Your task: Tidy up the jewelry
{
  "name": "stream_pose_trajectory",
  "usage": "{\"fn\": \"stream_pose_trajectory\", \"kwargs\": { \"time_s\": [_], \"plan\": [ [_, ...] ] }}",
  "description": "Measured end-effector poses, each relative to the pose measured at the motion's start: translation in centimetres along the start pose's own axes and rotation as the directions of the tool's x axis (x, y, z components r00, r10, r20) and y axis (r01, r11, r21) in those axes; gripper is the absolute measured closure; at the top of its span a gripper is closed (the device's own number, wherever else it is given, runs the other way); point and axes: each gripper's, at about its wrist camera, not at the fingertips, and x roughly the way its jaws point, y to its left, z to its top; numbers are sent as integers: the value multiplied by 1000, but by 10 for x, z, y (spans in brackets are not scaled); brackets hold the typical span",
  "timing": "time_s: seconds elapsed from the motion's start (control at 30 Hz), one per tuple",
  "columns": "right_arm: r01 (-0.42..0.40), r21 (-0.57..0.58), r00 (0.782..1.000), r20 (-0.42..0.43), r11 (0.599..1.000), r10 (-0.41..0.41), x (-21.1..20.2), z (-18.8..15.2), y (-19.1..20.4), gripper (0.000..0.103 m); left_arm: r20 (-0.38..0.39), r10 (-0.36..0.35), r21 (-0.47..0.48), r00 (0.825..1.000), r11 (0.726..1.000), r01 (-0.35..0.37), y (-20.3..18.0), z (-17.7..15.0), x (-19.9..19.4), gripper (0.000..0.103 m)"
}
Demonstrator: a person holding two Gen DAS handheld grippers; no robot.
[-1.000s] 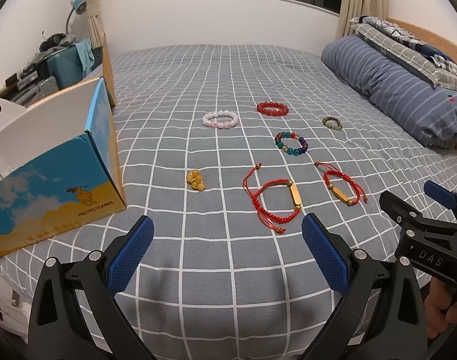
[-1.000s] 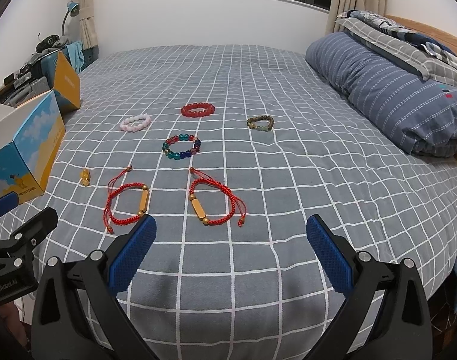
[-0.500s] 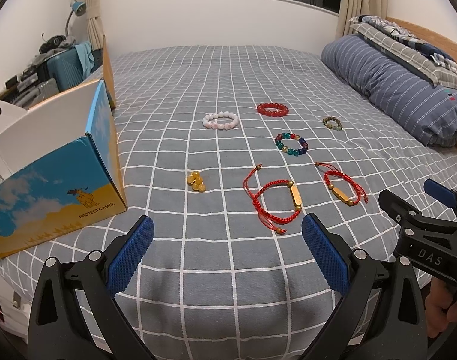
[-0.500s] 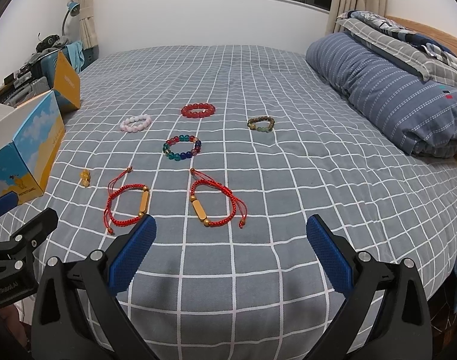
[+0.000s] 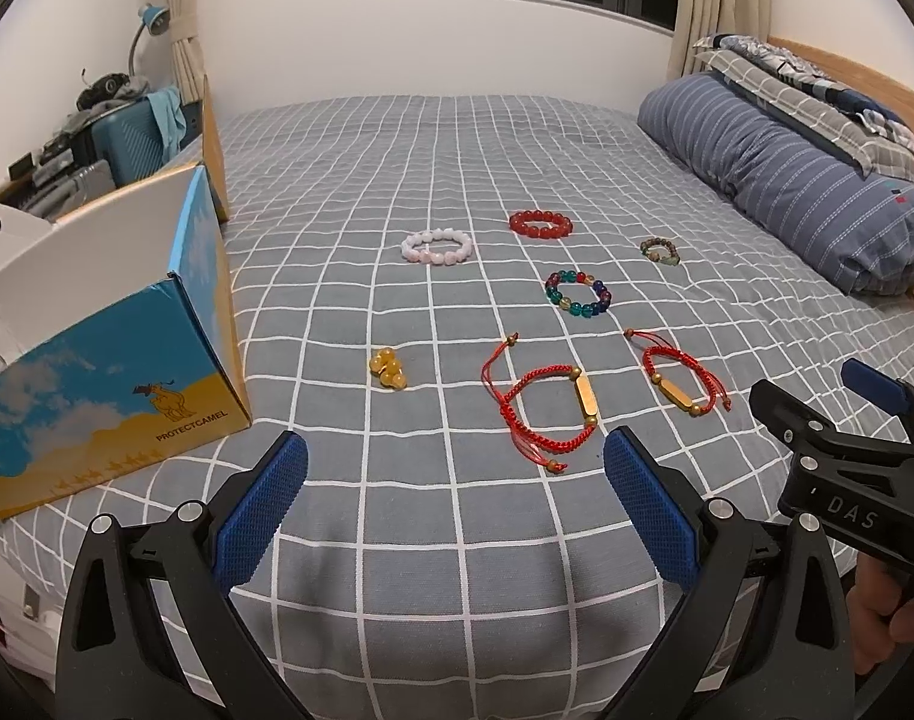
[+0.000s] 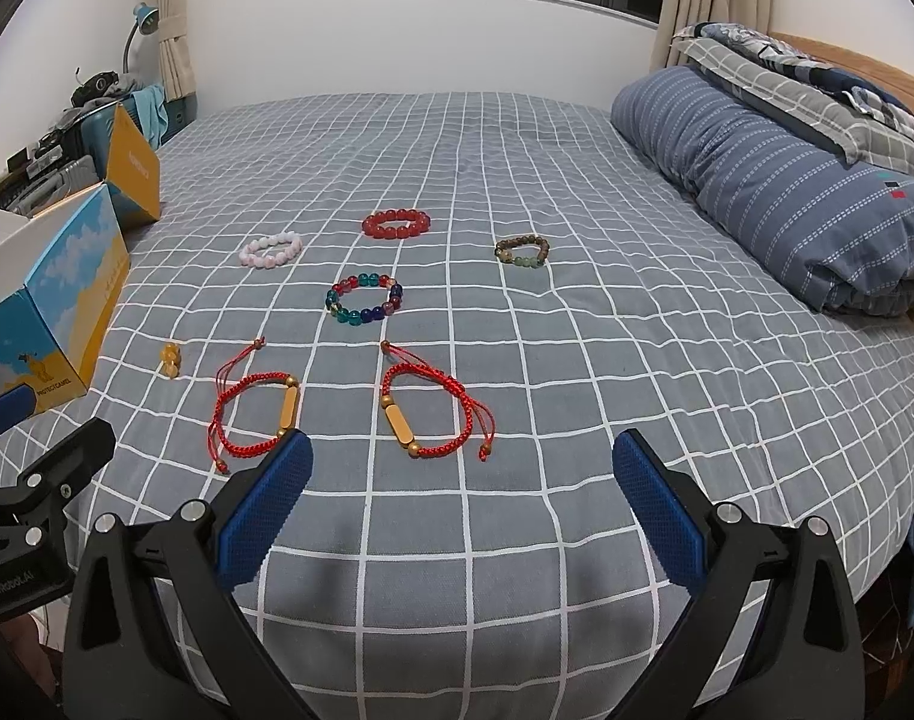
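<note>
Grey checked bed carries scattered bracelets; open box at left edge, rolled duvet right; left hand-held gripper and right hand-held gripper both released, over near edge.

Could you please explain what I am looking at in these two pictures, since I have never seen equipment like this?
No robot is here: a person holds a two-finger gripper in each hand, and each gripper carries a fisheye camera looking forward along its fingers. One picture comes from the left gripper, the other from the right gripper; the blue-padded prongs at the bottom are their fingers. Both are open and hold nothing.

Ahead is a bed with a grey checked cover. On it lie a pink bead bracelet, a red bead bracelet, a multicoloured bead bracelet, a brown and green bead bracelet, two red cord bracelets with gold bars, and a small cluster of amber beads. An open cardboard box stands at the left, perhaps for the jewelry.
</note>
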Motion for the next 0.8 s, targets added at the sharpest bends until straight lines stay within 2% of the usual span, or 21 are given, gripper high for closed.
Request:
{"fn": "stream_pose_trajectory", "kwargs": {
  "time_s": [0.8],
  "plan": [
    [0,2,1000,0,1000,0,4,4,1,7,3,-4,1,1000,1000,4,2,11,7,6]
  ]
}}
